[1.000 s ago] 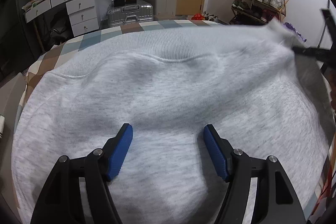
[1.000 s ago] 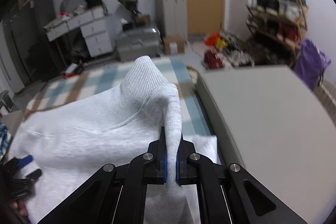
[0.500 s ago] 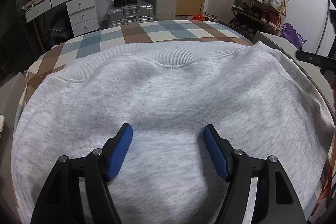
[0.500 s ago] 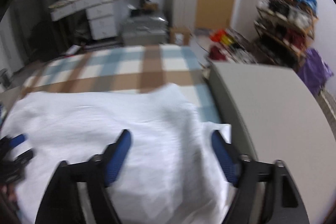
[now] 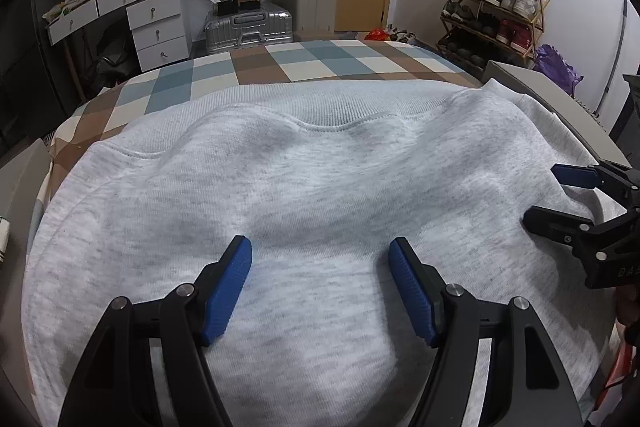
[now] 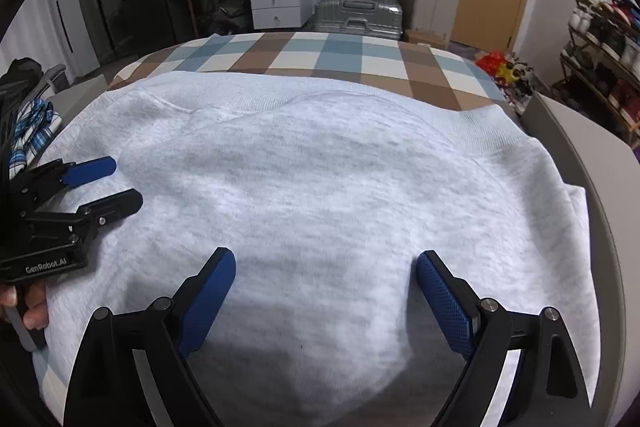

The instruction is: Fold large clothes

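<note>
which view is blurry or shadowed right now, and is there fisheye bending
Left wrist view: sharp, checkered blanket bowed by the fisheye, corners dark. Right wrist view: also sharp, a soft shadow on the grey sweatshirt between the open right claw fingers.

One grey sweatshirt point(image 5: 304, 195) lies on one checked bed point(image 5: 280, 67). Two tools hover above it: the left tool point(image 5: 320, 283) and the right tool point(image 6: 326, 291). One silver suitcase point(image 5: 248, 27) stands at twelve o'clock, one shoe rack point(image 5: 492, 11) at two o'clock.
</note>
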A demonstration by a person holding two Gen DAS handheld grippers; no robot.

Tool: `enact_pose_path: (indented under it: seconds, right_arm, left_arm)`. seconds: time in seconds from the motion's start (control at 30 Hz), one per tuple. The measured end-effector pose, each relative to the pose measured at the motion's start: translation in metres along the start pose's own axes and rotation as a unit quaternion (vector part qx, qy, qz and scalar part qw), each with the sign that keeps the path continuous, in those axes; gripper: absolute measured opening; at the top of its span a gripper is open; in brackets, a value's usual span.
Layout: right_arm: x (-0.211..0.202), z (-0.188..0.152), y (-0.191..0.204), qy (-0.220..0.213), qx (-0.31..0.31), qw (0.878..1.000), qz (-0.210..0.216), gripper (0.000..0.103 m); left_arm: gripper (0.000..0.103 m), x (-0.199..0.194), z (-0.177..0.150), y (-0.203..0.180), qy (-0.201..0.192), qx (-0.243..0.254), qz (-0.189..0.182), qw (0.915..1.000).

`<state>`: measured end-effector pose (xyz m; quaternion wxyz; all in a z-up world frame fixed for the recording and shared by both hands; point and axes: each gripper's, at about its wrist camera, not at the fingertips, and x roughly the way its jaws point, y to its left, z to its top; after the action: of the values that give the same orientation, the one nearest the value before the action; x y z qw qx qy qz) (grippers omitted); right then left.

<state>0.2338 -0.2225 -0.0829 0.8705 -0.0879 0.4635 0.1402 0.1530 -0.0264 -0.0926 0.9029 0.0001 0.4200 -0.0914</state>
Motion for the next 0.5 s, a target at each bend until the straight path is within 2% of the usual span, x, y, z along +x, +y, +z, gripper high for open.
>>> enact_pose_path:
  seconds: [0.07, 0.17, 0.3, 0.37, 0.4, 0.47, 0.5]
  right_arm:
    - [-0.004, -0.002, -0.003, 0.016, 0.017, 1.000, -0.005, 0.092]
    - [-0.022, -0.006, 0.006, 0.029, 0.037, 0.998, -0.036, 0.092]
    - [-0.037, -0.013, 0.039, 0.000, -0.012, 1.000, -0.025, 0.092]
    - [-0.022, -0.019, 0.050, 0.021, -0.042, 0.998, -0.032, 0.094]
    - [-0.016, -0.021, 0.046, 0.022, -0.031, 0.999, -0.022, 0.095]
    - [-0.007, -0.022, 0.026, 0.026, 0.031, 0.999, 0.013, 0.103]
    - [-0.004, -0.022, 0.021, 0.026, 0.042, 0.999, 0.021, 0.103]
  left_arm:
    - [0.067, 0.000, 0.000, -0.002, -0.001, 0.003, 0.006, 1.0000]
    - [0.068, 0.000, -0.001, -0.002, -0.002, 0.004, 0.013, 0.9999]
    - [0.069, -0.001, -0.001, -0.002, -0.002, 0.004, 0.018, 0.9998]
    - [0.069, -0.001, -0.002, -0.002, -0.003, 0.005, 0.022, 0.9998]
    - [0.070, -0.001, -0.002, -0.003, -0.003, 0.005, 0.023, 0.9997]
    - [0.070, -0.001, -0.002, -0.002, -0.003, 0.005, 0.023, 0.9997]
    - [0.070, -0.001, -0.002, -0.002, -0.003, 0.005, 0.023, 0.9997]
